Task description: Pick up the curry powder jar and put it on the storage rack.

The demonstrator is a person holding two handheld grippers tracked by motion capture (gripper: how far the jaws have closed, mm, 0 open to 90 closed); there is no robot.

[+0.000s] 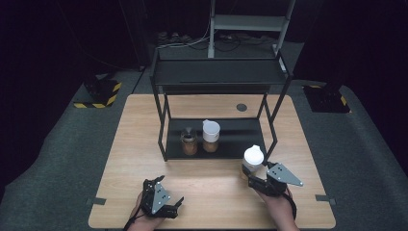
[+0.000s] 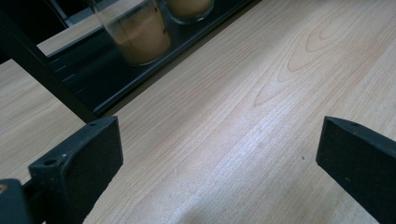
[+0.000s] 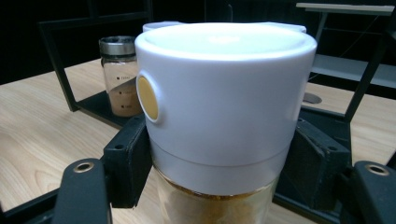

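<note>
My right gripper (image 1: 250,174) is shut on a glass jar (image 1: 253,158) with a white lid and brown powder inside, held upright just above the table in front of the rack's right post. In the right gripper view the jar (image 3: 224,93) stands between the jaws, and both pads (image 3: 128,158) press just under the lid. My left gripper (image 1: 169,190) rests near the table's front edge at the left, open. Its jaws stand wide apart over bare wood in the left gripper view (image 2: 219,140).
A black two-level rack (image 1: 219,72) stands at the back middle of the wooden table (image 1: 139,144). Its lower tray (image 1: 240,139) holds a dark-lidded jar (image 1: 188,140) and a white-lidded jar (image 1: 210,134), both with brown contents. A round grommet (image 1: 241,107) lies behind.
</note>
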